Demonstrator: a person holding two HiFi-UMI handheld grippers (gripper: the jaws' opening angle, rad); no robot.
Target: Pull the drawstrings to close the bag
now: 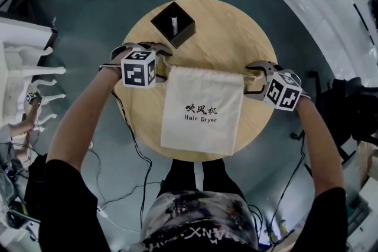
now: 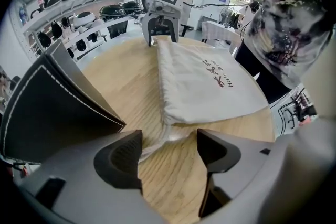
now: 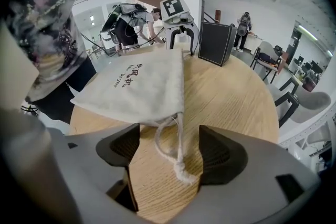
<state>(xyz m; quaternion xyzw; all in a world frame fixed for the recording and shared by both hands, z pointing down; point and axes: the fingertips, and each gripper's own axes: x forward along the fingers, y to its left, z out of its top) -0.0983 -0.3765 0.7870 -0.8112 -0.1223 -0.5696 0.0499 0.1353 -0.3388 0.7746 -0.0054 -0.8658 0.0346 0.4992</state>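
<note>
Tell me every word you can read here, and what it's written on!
"吹风机": printed in black on the cream cloth drawstring bag.
"Hair Dryer": on the same bag, just below those characters.
The person's black printed T-shirt has lettering too warped and cut off to read.

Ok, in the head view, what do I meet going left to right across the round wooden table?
Left grey tool with marker cube → white cloth drawstring bag → right grey tool with marker cube.
</note>
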